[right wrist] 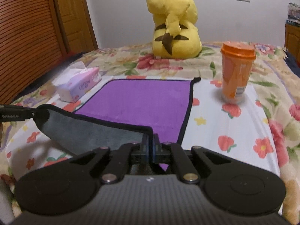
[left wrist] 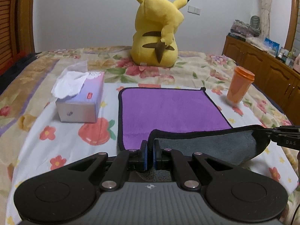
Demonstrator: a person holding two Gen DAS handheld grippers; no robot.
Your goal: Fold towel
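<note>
Both near corners are up off the bed (left wrist: 61, 136) now: the left tool (left wrist: 149, 151) is pinched tight on the black-trimmed hem of the towel (left wrist: 172, 110) at its near-left corner, and the right tool (right wrist: 149, 146) is clamped the same way on the near-right corner, grey underside showing between them. The rest of the towel lies flat, purple face up, between the tissue box (left wrist: 80, 101) on the left and the orange cup (right wrist: 237, 73) on the right, with the yellow plush toy (left wrist: 157, 35) sitting beyond. To do this fold well, I'd say carry both corners forward together at matching height, keeping the lifted edge taut so it doesn't sag in the middle, and land it square on the far hem. The cup looks near enough to warrant watching the right side.
</note>
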